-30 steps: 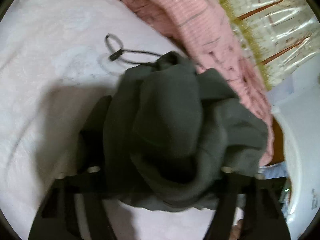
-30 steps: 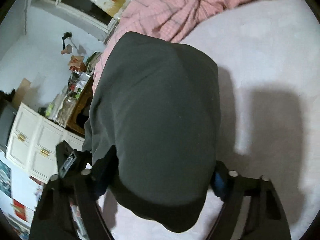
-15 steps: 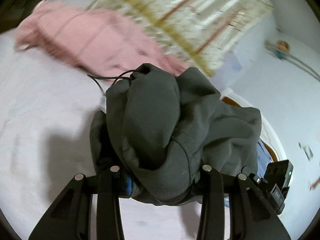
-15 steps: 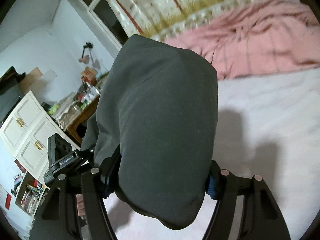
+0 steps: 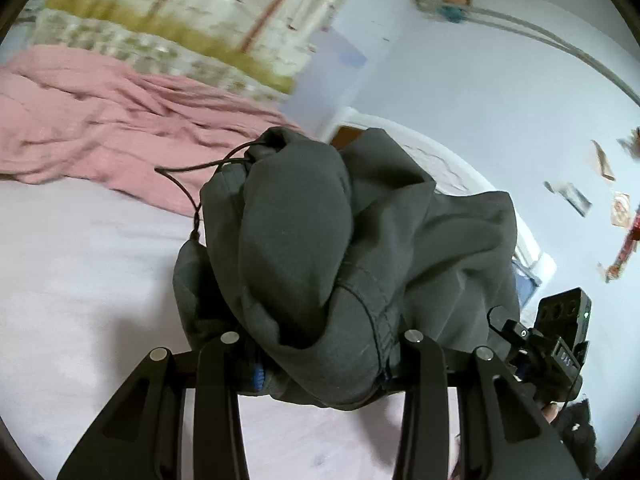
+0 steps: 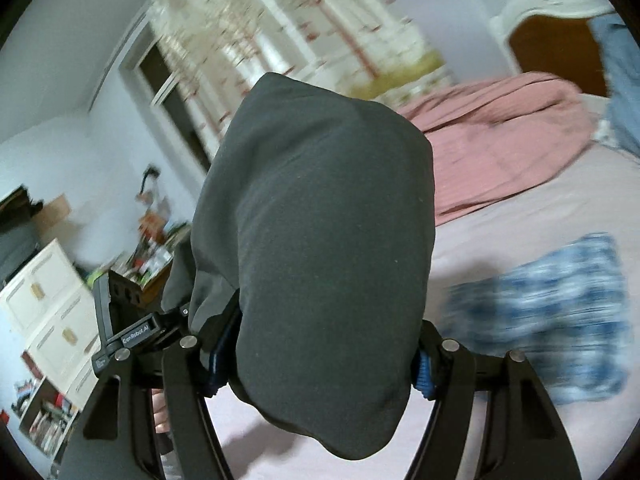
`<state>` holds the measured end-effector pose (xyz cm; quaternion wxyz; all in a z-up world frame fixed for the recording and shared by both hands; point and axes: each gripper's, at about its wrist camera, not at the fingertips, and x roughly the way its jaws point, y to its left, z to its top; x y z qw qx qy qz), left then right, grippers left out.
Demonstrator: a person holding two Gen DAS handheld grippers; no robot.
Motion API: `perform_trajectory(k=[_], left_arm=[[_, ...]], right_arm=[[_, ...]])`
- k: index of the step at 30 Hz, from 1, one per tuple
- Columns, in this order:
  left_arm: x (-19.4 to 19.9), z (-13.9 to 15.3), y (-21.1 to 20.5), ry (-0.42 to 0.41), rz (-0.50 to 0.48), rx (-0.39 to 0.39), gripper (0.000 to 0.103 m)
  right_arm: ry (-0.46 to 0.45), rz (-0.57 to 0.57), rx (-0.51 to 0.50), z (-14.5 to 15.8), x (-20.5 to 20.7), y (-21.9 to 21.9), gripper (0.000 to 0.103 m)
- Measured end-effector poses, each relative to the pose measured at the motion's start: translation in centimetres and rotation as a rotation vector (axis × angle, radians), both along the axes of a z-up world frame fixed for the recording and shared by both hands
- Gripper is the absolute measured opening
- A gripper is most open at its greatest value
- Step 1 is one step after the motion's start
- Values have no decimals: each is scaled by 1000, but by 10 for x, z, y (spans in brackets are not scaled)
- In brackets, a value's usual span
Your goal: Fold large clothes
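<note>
I see my left gripper (image 5: 320, 364) holding a dark grey garment (image 5: 320, 248). Its fingers (image 5: 218, 360) are clamped on the bunched cloth, which piles up in front of the camera and hides the tips. A thin black drawstring (image 5: 182, 188) loops out from the top of the bundle on the left side.

My right gripper (image 6: 320, 356) holds the same dark grey garment (image 6: 320, 248). Its fingers (image 6: 430, 368) squeeze the cloth from both sides, and I can see blue pads pressed against it. The cloth hangs down below the fingers in a round, smooth lump.

The garment is up off the bed (image 5: 80, 280), held between my two grippers. The bed has a pale pinkish sheet under it. A rumpled pink blanket (image 5: 100, 120) lies near the far side of the bed. In the right wrist view a blue and white patterned cloth (image 6: 548, 320) lies on the bed to the right, but it is blurry. White drawers (image 6: 44, 312) stand on the left, past the edge of the bed. A curtain (image 5: 180, 12) with a tree picture hangs behind the bed.
</note>
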<state>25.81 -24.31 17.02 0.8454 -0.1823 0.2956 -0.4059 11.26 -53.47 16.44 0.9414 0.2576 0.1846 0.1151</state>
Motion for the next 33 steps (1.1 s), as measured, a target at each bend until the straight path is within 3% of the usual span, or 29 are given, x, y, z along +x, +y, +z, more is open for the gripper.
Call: perform_trajectory(k=[4,6,7,8,9,10,11,13,16,18,22,25,27,29,33], left_arm=[[15,-31,-75,21,-51,-19,38],[34,-65,-120,56,-77,54,38],[44,-90,-143,124,-92,103,39],[63,-129,-165,255,-96,167,39],[71,-157,-174,314,-68,192,47],[71,-168,-177,285,-50,187,54],[63,-164,-178,196,-42,204,55],[52,-147,-182,109,-5,284,62],[44,-133,-182,39,18,342,70],[36,-129,-174,7,47,341,76],[0,-101,-149,-220,205,361,81],[-30,-69,-118,-337,257,302,89],[-51,-49,-101,-408,278,283,93],[-76,-33,-82,-492,292,255,102],[-123,-17,-48,-647,364,234,103]], right_arm=[[-11,-91,-6,-13,-19,-69,72],[21,-141,7,-38,-16,-105,73],[66,-177,37,-56,-11,-124,73],[140,-224,60,-82,-1,-140,73],[219,-267,71,-105,8,-153,73],[300,-306,91,-132,16,-165,73],[327,-333,130,-156,20,-175,77],[245,-346,116,-158,13,-174,82],[252,-445,-93,-136,13,-153,88],[274,-478,-157,-128,11,-145,88],[237,-619,-357,-93,-15,-112,90],[173,-661,-487,-66,-37,-75,95],[115,-645,-520,-47,-54,-47,103],[60,-630,-522,-29,-72,-21,103],[-88,-624,-483,-5,-100,22,103]])
